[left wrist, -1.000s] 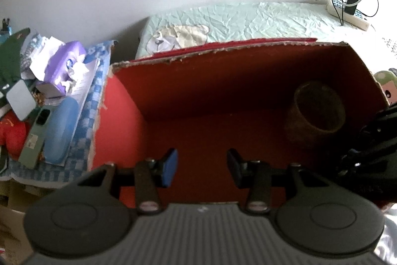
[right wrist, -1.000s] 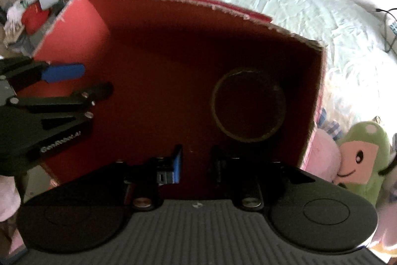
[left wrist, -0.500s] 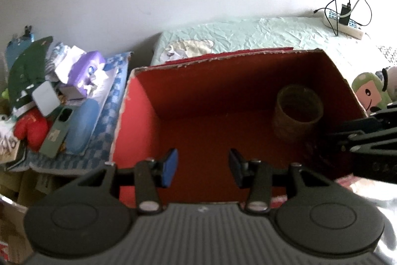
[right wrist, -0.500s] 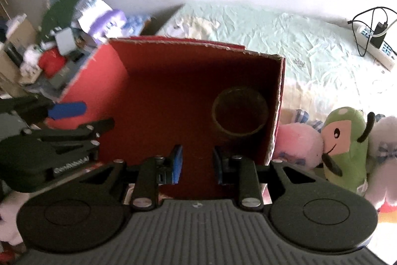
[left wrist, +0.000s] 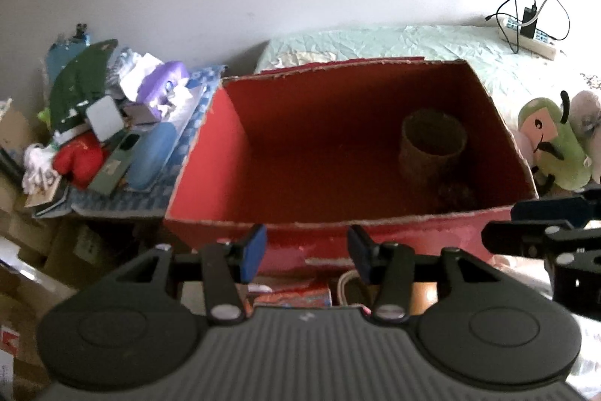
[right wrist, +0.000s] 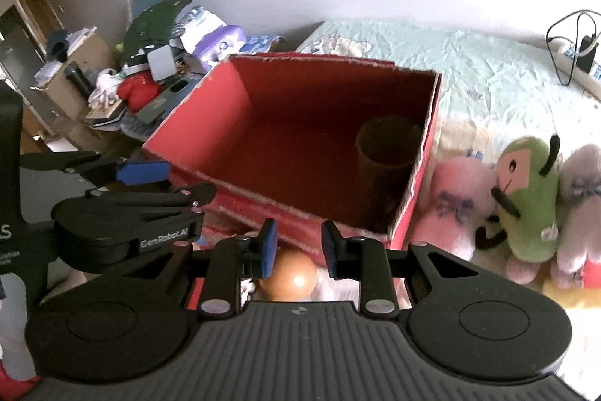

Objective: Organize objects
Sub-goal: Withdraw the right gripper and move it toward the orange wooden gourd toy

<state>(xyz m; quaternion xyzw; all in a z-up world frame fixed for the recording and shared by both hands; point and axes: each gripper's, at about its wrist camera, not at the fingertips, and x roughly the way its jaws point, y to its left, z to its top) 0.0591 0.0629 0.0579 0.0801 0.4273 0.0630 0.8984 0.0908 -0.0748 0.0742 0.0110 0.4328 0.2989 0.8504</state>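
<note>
- Open red cardboard box (left wrist: 375, 224) holds a brown woven cylindrical cup (left wrist: 432, 145) upright near its right wall;
- left tongs (left wrist: 306, 248) and right tongs (right wrist: 298, 245) hover at its near rim, both apart, empty;
- glossy orange ball (right wrist: 291, 275) lies before the box, below the right tongs.

Black ribbed left gripper (left wrist: 306, 252) and right gripper (right wrist: 299, 248), blue-padded fingers (right wrist: 268, 248), silver screws, white "GenRobot.AI" lettering

The right gripper (right wrist: 298, 245) stood with jaws apart and nothing between them, above an orange ball (right wrist: 291, 275). Ahead lay an open red box (right wrist: 210, 123) on the bed (right wrist: 496, 81), a brown cylindrical cup (right wrist: 387, 153) upright in its far right corner. The left gripper (right wrist: 165, 181), also parted, hovered at the box's near left edge. Plush toys (right wrist: 526, 198) lay right of the box.
</note>
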